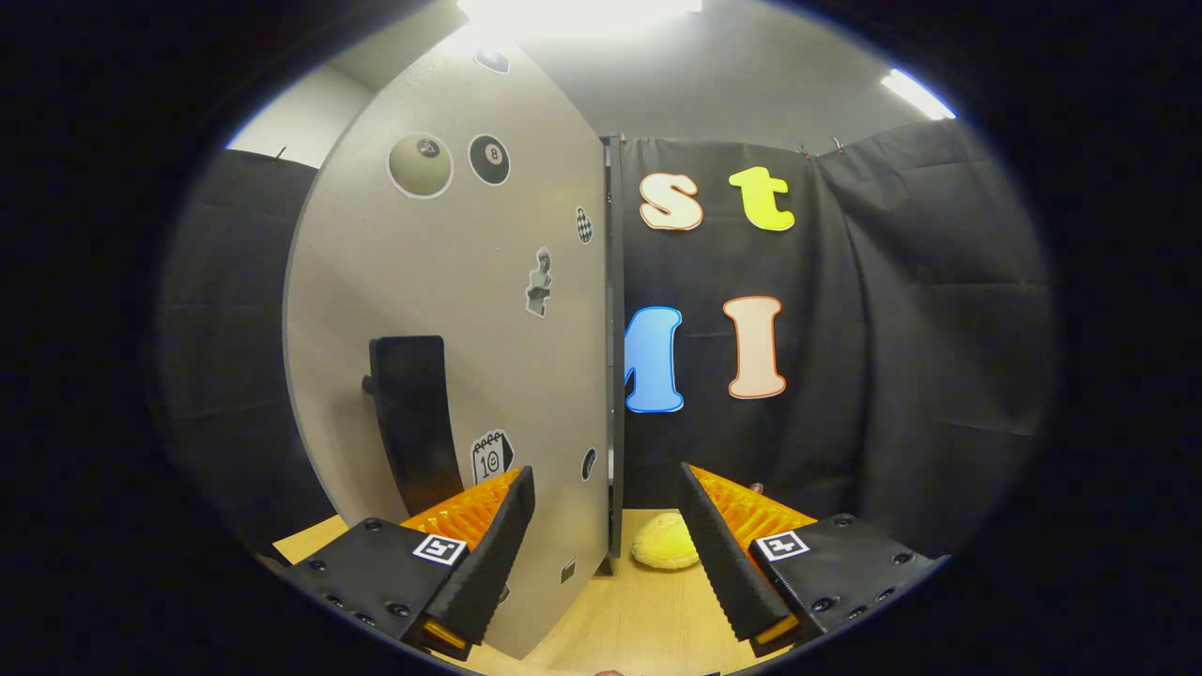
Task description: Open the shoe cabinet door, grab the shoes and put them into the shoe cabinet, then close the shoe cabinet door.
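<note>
The jaws stand spread wide and hold nothing: the gripper point(606, 554) shows at the bottom of the frame, its left finger low and left of centre and its right finger low and right of centre. The shoe cabinet door point(451, 310) fills the left and centre of the frame, a pale grey panel with stickers; its free edge runs down between the two fingers, near the left one, though whether that finger touches the panel I cannot tell. A black handle point(413, 418) sits on the door's face at lower left, beyond the left finger. A yellow shoe point(665, 547) lies on the wooden table point(629, 620) at bottom centre, just past the door's lower edge and ahead of the right finger. The likely trouble is the door: it stands in the gap beside the shoe, so a reach for the shoe could knock the panel or swing it into the fingers. The soft-looking shoe might also slide away if one finger meets it first.
</note>
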### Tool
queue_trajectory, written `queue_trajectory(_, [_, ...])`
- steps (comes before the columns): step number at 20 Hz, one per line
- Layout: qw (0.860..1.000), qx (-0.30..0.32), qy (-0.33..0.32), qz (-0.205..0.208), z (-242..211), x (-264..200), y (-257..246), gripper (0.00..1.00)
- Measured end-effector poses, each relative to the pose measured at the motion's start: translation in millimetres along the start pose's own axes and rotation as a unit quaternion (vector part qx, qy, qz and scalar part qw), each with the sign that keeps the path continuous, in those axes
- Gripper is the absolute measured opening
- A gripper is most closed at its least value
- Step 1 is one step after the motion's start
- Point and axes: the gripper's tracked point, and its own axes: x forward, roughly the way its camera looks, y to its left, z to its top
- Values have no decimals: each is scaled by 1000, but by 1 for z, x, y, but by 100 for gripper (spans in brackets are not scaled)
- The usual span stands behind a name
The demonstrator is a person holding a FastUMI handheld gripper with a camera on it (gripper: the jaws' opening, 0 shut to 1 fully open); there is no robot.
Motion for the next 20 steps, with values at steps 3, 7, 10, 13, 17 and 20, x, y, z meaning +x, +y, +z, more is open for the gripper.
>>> queue_trajectory(3, [1000, -9, -9, -25, 4, 5, 29, 96])
queue_trajectory(7, [998, -48, -26, -40, 9, 23, 76, 96])
queue_trajectory(10, [994, -95, -22, -41, 6, 48, 110, 96])
queue_trajectory(13, [997, -80, -12, -7, -2, 55, 142, 98])
queue_trajectory(17, [999, -39, -13, 14, 0, 54, 151, 98])
queue_trajectory(20, [999, -18, -23, 26, 10, 60, 148, 98])
